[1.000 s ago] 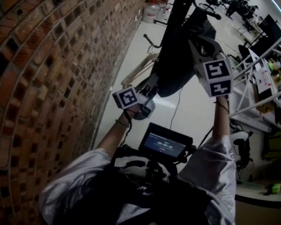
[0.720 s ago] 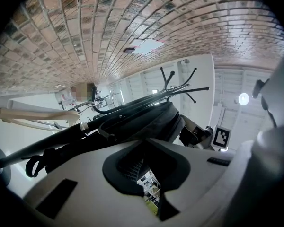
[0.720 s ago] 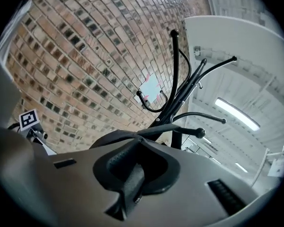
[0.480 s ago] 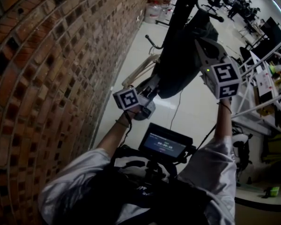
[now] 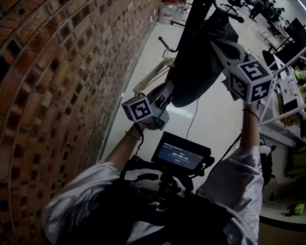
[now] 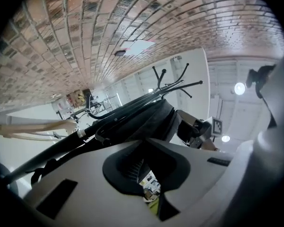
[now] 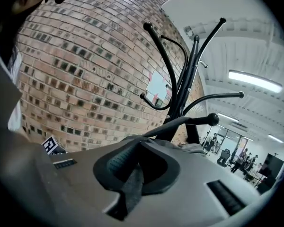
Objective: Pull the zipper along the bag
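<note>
Both arms are reaching up and forward, the left forearm (image 5: 123, 147) staying low and the right forearm (image 5: 250, 131) stretching higher, nearly straight. The left gripper (image 6: 144, 167) is pointing upward, its jaws closed on the bag's (image 5: 196, 70) lower end. The right gripper (image 7: 135, 167), at the bag's upper part, has just been closing its jaws and is pinching 1 dark strip (image 7: 131, 188). The bag is hanging from the rack (image 7: 182, 89) beside the brick wall (image 5: 66, 60).

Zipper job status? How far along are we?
Done: the bag hangs on the coat rack; the left gripper sits at its lower end, grip unclear. In hand: the right gripper has just closed its jaws on a dark strip, likely the zipper pull. Left: the pull itself; no view shows the zipper track, so no travel is evident.
</note>
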A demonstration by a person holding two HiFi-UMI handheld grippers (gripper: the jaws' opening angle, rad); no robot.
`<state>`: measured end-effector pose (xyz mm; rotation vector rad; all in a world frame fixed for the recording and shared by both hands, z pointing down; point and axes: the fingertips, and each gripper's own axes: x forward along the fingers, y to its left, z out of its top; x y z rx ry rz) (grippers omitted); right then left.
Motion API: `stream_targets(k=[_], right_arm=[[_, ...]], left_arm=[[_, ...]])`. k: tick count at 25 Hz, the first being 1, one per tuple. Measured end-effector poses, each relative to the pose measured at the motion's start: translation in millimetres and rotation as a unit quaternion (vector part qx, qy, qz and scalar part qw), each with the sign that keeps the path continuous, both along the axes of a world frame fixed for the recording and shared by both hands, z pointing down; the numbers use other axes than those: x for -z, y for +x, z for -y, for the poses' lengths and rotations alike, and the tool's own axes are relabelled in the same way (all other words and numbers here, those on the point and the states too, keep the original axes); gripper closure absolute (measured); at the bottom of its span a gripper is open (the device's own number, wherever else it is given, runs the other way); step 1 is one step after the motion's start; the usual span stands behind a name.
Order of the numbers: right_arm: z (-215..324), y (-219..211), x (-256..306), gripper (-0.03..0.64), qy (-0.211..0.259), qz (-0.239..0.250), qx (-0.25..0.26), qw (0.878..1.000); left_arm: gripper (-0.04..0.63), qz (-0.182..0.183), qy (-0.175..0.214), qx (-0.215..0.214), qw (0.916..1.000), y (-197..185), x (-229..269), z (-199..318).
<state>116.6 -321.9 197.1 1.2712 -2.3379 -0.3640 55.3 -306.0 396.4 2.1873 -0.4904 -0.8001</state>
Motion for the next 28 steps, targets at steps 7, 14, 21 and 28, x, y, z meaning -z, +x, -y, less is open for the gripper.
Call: stream_targets(k=[7, 14, 21, 28], right_arm=[[-5, -9, -1, 0.614, -0.016, -0.056, 0.0, 0.998], [-9, -19, -3, 0.614, -0.014, -0.122, -0.002, 0.992], [-7, -15, -6, 0.614, 0.003, -0.124, -0.007, 0.992], [-7, -14, -8, 0.614, 0.009, -0.11, -0.007, 0.994]], left_arm=[[0.581, 0.029, 0.024, 0.002, 0.9993, 4, 6, -2], [0.578, 0.002, 0.007, 0.004, 1.0, 0, 7, 0], [0.574, -0.018, -0.028, 0.001, 0.9994, -5, 7, 2], [0.572, -0.023, -0.067, 0.02, 0.9972, -15, 15, 5]])
